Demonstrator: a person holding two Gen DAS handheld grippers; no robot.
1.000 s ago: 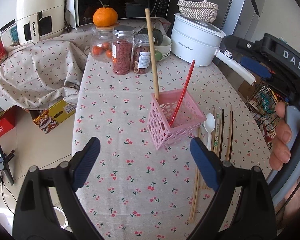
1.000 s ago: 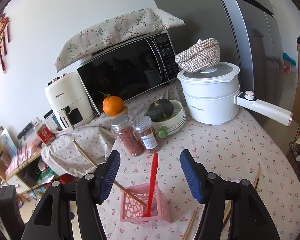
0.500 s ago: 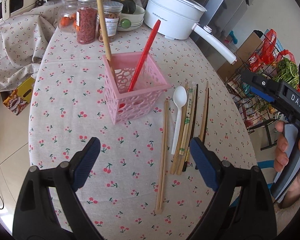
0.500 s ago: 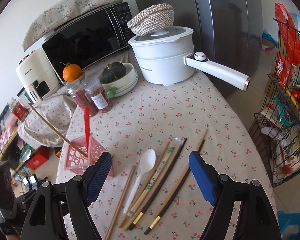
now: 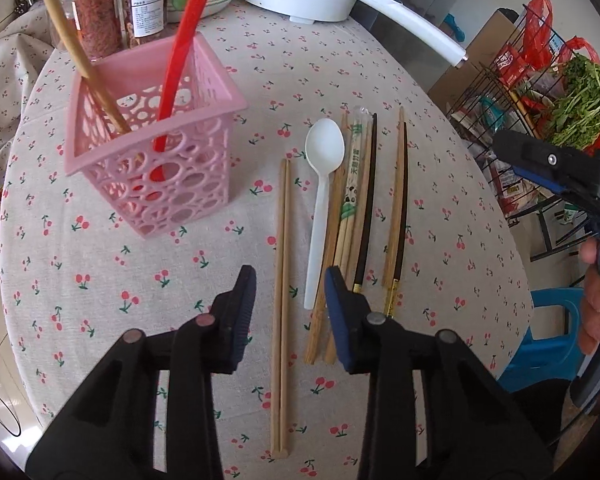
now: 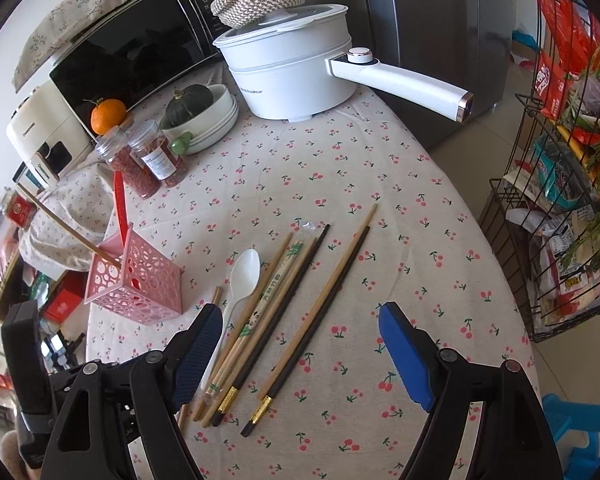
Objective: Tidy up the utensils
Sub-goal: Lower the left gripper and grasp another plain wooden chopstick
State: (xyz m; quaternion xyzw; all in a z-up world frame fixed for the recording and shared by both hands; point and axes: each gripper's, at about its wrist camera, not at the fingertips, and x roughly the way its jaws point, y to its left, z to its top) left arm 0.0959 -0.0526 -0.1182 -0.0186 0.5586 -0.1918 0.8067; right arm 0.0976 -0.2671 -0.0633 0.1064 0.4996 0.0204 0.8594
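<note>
A pink perforated basket (image 5: 152, 168) (image 6: 136, 280) stands on the cherry-print tablecloth, holding a red utensil (image 5: 180, 48) and a wooden stick (image 5: 72, 40). Right of it lie a joined bamboo chopstick pair (image 5: 282, 240), a white plastic spoon (image 5: 322, 160) (image 6: 244, 272), sleeved chopsticks (image 5: 352, 184) and dark-tipped chopsticks (image 5: 396, 200) (image 6: 320, 308). My left gripper (image 5: 290, 312) hovers over the near ends, its jaws closing with the bamboo pair and the spoon's handle end between them, pads not touching either. My right gripper (image 6: 300, 344) stands wide open above the chopsticks' near ends, gripping nothing.
A white electric pot (image 6: 288, 68) with a long handle, stacked bowls holding a green squash (image 6: 200, 112) and spice jars (image 6: 148, 160) crowd the table's far side. A wire rack (image 6: 560, 200) of groceries and a blue stool (image 5: 548, 332) stand off the right edge.
Both grippers have dropped and swung from the basket toward the row of utensils. The left jaws have narrowed from wide open around the bamboo pair; the right jaws have widened slightly.
</note>
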